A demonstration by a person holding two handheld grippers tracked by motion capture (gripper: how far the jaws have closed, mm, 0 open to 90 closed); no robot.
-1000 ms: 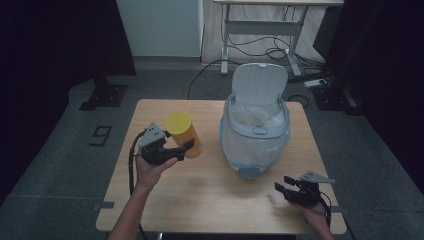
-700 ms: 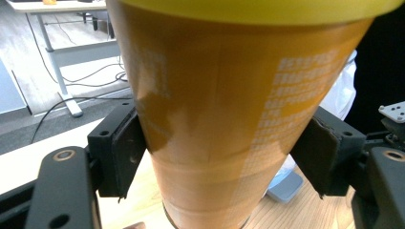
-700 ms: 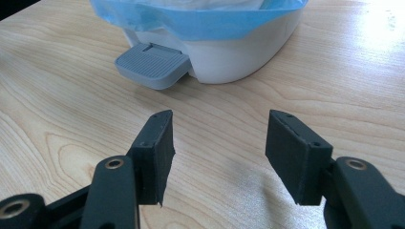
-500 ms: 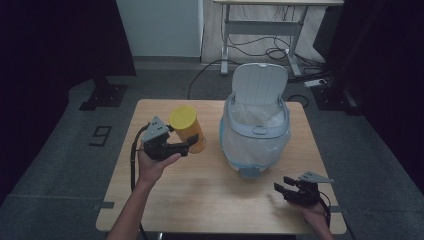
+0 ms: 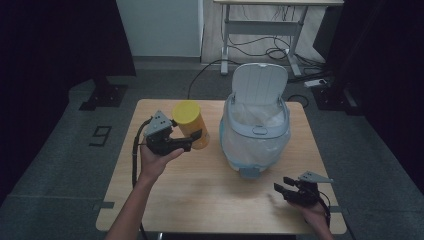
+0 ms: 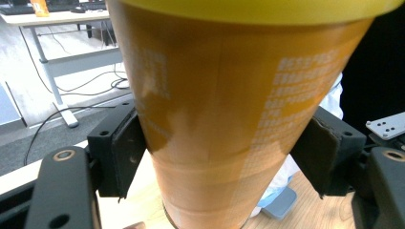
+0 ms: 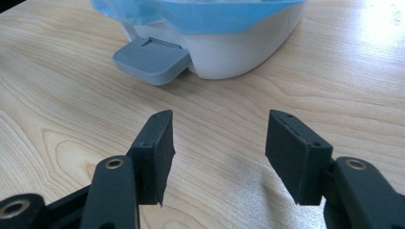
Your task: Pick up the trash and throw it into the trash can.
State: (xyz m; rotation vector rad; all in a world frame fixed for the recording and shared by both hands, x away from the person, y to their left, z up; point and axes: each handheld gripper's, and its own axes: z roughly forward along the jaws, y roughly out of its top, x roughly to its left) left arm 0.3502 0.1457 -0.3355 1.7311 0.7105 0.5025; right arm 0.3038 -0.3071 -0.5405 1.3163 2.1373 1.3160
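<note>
An orange can with a yellow lid [image 5: 190, 122] is held above the left half of the wooden table [image 5: 200, 200]. My left gripper [image 5: 196, 138] is shut on the can's lower body [image 6: 224, 133], one pad on each side. A white pedal bin [image 5: 256, 132] with a blue rim, a clear liner and its lid up stands at the table's middle right. My right gripper [image 5: 280, 190] rests open near the front right corner, aimed at the bin's grey pedal [image 7: 151, 60], nothing between its pads.
Beyond the table stands a white desk frame [image 5: 260, 25] with cables on the floor. A dark stand base [image 5: 102, 92] sits on the floor at the left. Bare wood stretches between the two grippers.
My left gripper has lifted the can and carried it a little right, toward the bin. The right gripper has stayed in place.
</note>
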